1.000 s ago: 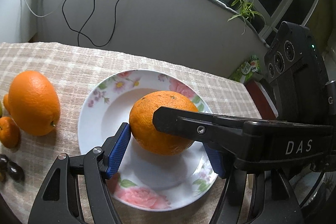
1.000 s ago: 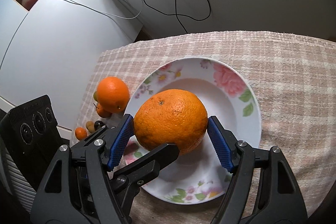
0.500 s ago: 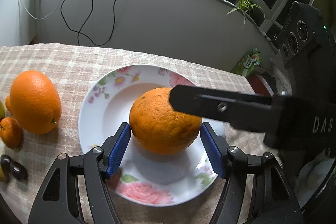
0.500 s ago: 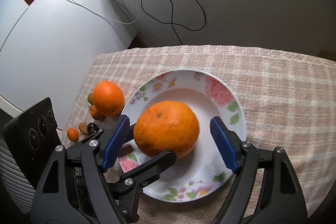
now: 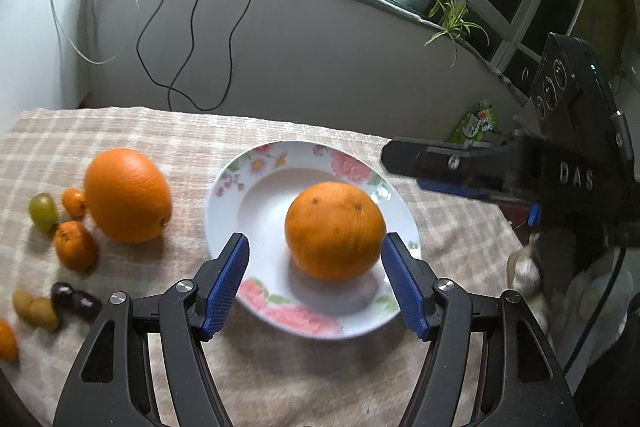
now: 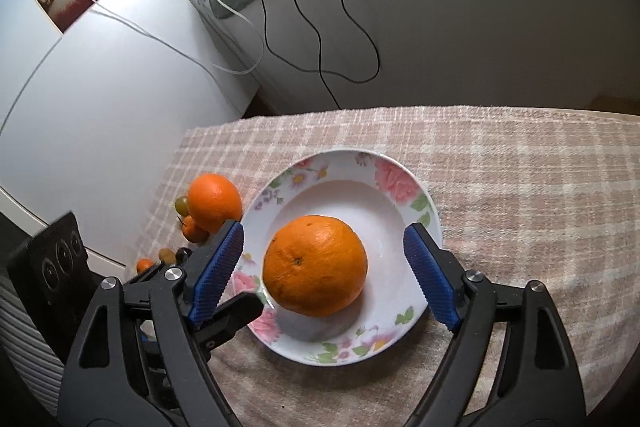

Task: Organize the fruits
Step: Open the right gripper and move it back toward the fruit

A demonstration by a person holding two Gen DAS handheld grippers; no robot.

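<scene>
One orange (image 6: 315,265) sits on the floral plate (image 6: 404,187); right tongs (image 6: 326,277) opening, left tongs (image 5: 314,283) wide, both empty; second orange (image 5: 127,195), small fruits (image 5: 60,227) remain on the table (image 5: 120,131).

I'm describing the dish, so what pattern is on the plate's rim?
The plate is white with pink flowers and green leaves round the rim, clearest in the right wrist view.

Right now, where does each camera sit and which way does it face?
Left wrist: on the left claw, angled down at the plate and orange; its blue pads show, the right claw beside.
Right wrist: on the right claw, its jaws opening around the same orange, untouched.
Shared: plate, orange, loose orange, cloth.
</scene>
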